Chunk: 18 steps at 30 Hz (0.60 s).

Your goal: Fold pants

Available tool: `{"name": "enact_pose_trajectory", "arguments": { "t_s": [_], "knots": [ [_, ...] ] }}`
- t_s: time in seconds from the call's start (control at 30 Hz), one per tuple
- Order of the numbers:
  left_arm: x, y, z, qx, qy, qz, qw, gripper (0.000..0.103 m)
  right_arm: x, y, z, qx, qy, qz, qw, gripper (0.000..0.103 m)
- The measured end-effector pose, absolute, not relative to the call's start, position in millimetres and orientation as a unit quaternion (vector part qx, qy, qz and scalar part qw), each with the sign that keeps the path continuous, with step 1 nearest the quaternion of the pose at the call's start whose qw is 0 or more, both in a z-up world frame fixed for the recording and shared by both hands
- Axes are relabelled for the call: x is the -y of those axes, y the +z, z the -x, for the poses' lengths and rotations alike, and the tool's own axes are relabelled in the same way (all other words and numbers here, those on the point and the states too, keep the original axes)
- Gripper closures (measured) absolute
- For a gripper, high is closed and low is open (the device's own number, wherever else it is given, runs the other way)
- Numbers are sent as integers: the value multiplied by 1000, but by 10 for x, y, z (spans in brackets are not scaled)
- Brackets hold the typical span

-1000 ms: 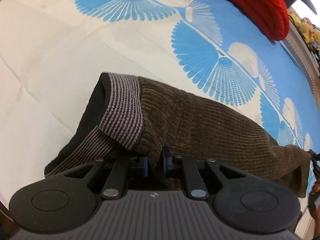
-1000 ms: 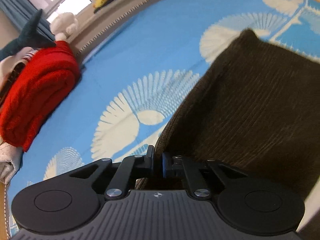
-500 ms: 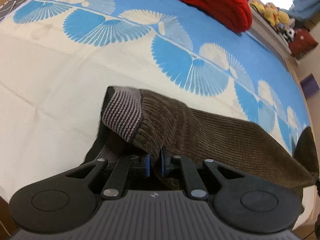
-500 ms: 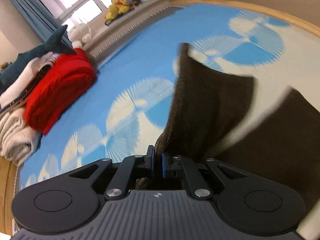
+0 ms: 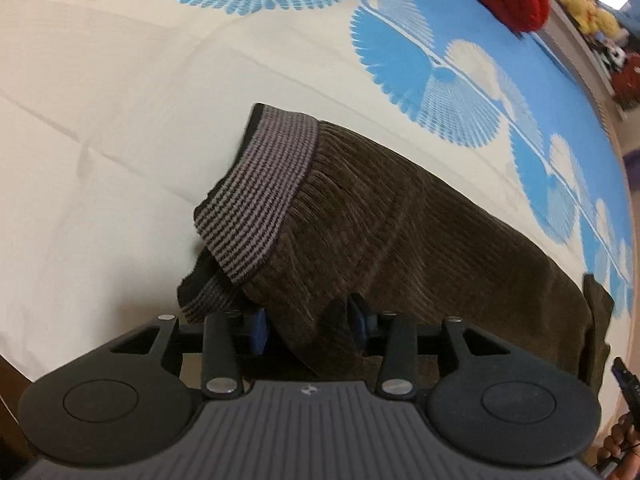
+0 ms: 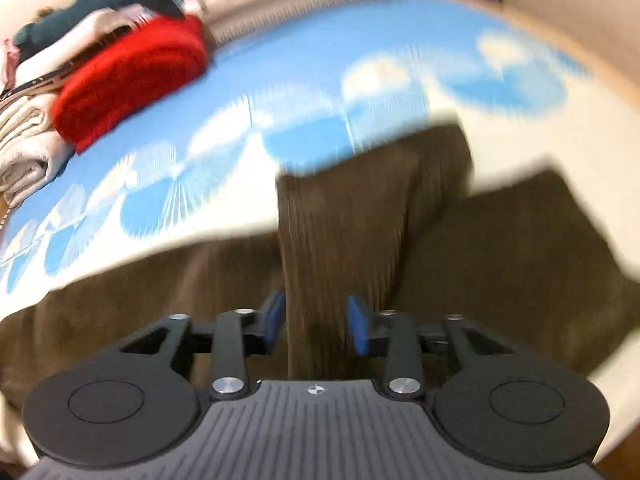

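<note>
The brown corduroy pants (image 5: 420,240) lie on the cream and blue bedspread (image 5: 100,120), with the grey striped waistband (image 5: 264,200) turned back at their left end. My left gripper (image 5: 308,326) hangs over the near edge by the waistband. Its jaws are opening and a loose fold of corduroy still sits between the blue pads (image 5: 258,330). In the blurred right wrist view a strip of pant leg (image 6: 336,232) lies over the rest of the pants (image 6: 520,264). My right gripper (image 6: 316,324) is opening around that strip.
A folded red knit (image 6: 132,76) and a stack of pale folded clothes (image 6: 24,152) sit at the far side of the bed. Plush toys (image 5: 580,8) line a ledge beyond. The bed's wooden edge (image 6: 612,80) runs along the right.
Both grippers were shut on the corduroy and their jaws have now parted. The right gripper swung the leg end across, so it now lies over the pants. The left gripper shifted slightly.
</note>
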State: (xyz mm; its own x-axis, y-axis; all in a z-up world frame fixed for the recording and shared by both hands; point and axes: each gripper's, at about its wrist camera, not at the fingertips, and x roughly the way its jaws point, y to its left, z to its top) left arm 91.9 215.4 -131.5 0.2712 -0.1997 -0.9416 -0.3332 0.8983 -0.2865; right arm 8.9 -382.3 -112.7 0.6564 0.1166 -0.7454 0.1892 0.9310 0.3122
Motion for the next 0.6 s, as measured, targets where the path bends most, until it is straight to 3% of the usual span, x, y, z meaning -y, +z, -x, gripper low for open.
{"name": "enact_pose_trajectory", "arguments": {
  "t_s": [0.17,0.3,0.37,0.43,0.53,0.6],
  "knots": [
    [-2289,-1372,-982,-605,104,252,748,52,3486,-1277,-581,-412,12,-81,907,51],
    [-2338,-1370,-1024,-601,130,262,744,53,3187,-1538,-914,-445,6,40,895,53],
    [-2303,-1356,-1056,-601,133,248,748,66,3143,-1659,-1041,-470,-15,75,879,60],
    [-2263,-1323,-1084,-595,136,234,757,78,3208,-1664,-1056,-475,-29,68,877,92],
    [-2260,-1198,-1091,-565,145,241,776,86,3454,-1423,-982,-429,-62,7,901,96],
    [-2242,-1029,-1076,-527,141,246,801,88,3837,-1037,-801,-336,-103,-88,932,96]
  ]
}}
